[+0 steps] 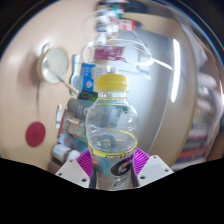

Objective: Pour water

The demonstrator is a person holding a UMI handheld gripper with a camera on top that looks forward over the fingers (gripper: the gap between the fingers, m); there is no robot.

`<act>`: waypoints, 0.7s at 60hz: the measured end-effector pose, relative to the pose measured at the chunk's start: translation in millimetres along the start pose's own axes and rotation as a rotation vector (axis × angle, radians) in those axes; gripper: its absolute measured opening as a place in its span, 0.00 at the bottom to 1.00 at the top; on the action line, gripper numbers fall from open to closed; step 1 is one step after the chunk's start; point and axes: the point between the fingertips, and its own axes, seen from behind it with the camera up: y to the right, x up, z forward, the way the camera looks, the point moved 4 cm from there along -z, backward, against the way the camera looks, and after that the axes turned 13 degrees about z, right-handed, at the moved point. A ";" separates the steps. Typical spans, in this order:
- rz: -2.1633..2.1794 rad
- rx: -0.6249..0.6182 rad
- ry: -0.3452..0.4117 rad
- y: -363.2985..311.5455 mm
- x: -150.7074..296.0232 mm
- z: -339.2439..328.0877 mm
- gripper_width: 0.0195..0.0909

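Note:
A clear plastic bottle (112,130) with a yellow cap and a yellow, white and black label stands upright between my fingers, filling the middle of the gripper view. My gripper (112,166) is shut on the bottle, with both purple pads (86,163) pressed against its lower sides at the label. The bottle looks mostly empty, with a yellowish tint near its shoulder. It seems lifted off any surface. What it rests on is hidden.
Behind the bottle stand a blue-labelled container (87,78) and a round pale object (53,66) against a beige wall. A dark red round spot (37,133) shows lower on that wall. Cluttered shelves (120,25) lie beyond.

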 end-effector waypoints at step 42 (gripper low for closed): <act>-0.337 -0.033 0.037 -3.9 65.6 38.1 0.40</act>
